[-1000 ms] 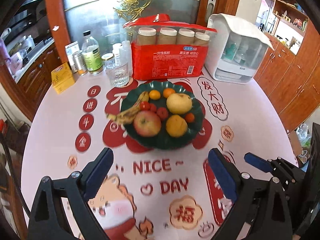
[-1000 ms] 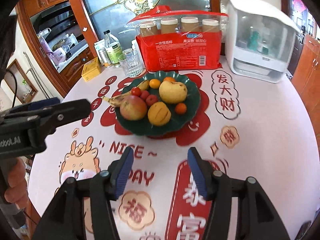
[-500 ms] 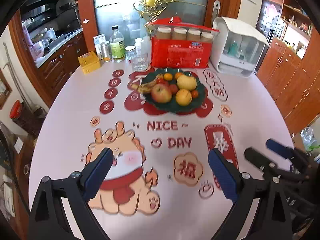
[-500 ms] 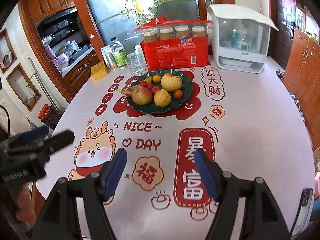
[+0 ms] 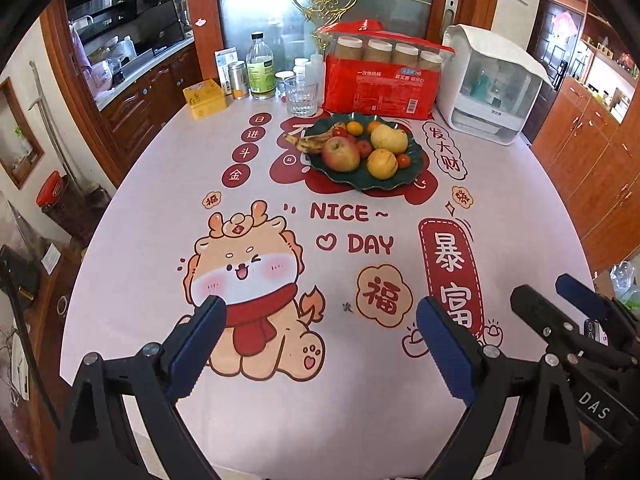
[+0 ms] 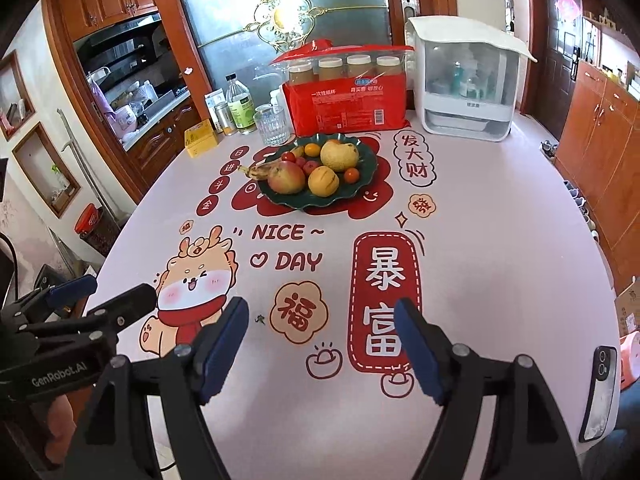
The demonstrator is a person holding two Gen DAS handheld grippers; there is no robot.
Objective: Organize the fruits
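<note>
A dark green plate (image 5: pixel 416 160) (image 6: pixel 370 162) sits at the far middle of the table. It holds an apple (image 5: pixel 341 154) (image 6: pixel 286 177), a pear (image 5: pixel 389 139) (image 6: pixel 338 155), an orange fruit (image 5: pixel 382 164) (image 6: pixel 323 181), a banana (image 5: pixel 310 144) (image 6: pixel 260 170) and several small tomatoes and tangerines. My left gripper (image 5: pixel 320 338) is open and empty, low over the near table edge. My right gripper (image 6: pixel 322 346) is open and empty, also near the front edge. Each gripper shows in the other's view: right (image 5: pixel 560 304), left (image 6: pixel 100 298).
Behind the plate stand a red pack of paper cups (image 5: pixel 380 76) (image 6: pixel 346 96), a glass (image 5: pixel 301 98) (image 6: pixel 273 125), bottles and cans (image 5: pixel 260 68), a yellow box (image 5: pixel 204 98) and a white dispenser (image 5: pixel 490 84) (image 6: pixel 466 80). A phone (image 6: pixel 598 392) lies at the near right edge.
Both grippers have pulled back from the plate toward the near table edge, staying open and empty. The fruit has not moved.
</note>
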